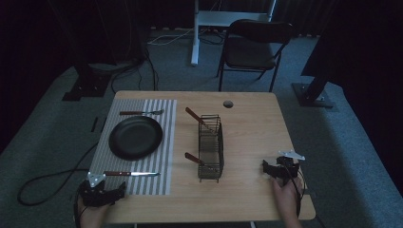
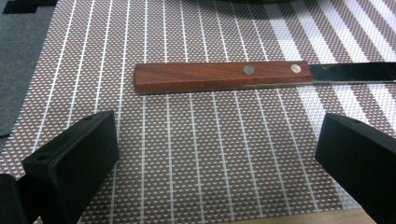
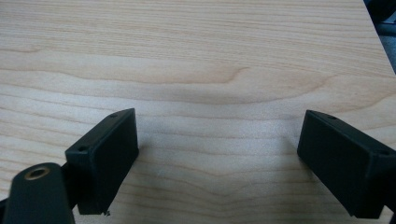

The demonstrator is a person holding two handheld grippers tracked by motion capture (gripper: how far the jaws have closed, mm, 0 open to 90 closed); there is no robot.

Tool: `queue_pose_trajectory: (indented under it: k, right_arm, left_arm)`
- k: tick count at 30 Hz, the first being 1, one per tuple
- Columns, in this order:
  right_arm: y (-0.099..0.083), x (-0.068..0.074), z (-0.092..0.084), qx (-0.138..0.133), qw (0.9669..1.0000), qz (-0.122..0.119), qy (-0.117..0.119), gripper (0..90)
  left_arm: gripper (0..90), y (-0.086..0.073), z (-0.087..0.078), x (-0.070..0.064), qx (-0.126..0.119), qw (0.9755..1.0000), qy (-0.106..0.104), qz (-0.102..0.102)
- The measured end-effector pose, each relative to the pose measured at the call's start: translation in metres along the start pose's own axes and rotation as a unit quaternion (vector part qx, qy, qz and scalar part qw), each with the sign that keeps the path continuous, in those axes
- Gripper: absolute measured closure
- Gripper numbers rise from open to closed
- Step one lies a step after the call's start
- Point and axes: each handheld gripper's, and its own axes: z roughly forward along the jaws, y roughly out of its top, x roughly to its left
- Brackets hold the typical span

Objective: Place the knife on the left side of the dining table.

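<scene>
A wooden-handled knife point(image 1: 130, 174) lies along the near end of the striped placemat point(image 1: 164, 142); in the left gripper view its riveted handle point(image 2: 222, 76) lies crosswise just ahead of the jaws. My left gripper point(image 1: 107, 190) point(image 2: 219, 144) hovers open over the mat's near edge, a short way from the handle. A black plate point(image 1: 136, 137) rests mid-mat with a fork point(image 1: 141, 112) beyond it. My right gripper point(image 1: 273, 168) point(image 3: 217, 144) stands open over bare wood at the table's right front, nothing between its fingers.
A black wire basket point(image 1: 210, 147) stands mid-table with two wooden-handled utensils point(image 1: 196, 116) sticking out of it. A cable hole point(image 1: 228, 104) sits near the far table edge. Beyond the table stand a dark folding chair point(image 1: 254, 47) and a white stand point(image 1: 195, 33).
</scene>
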Motion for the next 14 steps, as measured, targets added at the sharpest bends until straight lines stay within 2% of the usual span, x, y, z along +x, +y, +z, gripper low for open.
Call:
queue_pose_trajectory:
  k: [2, 8, 14]
  right_arm:
    - [0.0, 0.0, 0.0, 0.0, 1.0, 0.0, 0.0, 11.4]
    - [0.0, 0.0, 0.0, 0.0, 1.0, 0.0, 0.0, 11.4]
    - [0.0, 0.0, 0.0, 0.0, 1.0, 0.0, 0.0, 11.4]
  left_arm:
    - [0.3, 0.0012, 0.0004, 0.0012, -0.007, 1.0, 0.006, 0.003]
    - [0.4, 0.0024, 0.0017, 0.0024, -0.005, 0.9999, 0.013, 0.007]
    - [0.4, 0.0024, 0.0017, 0.0023, -0.005, 0.9999, 0.012, 0.01]
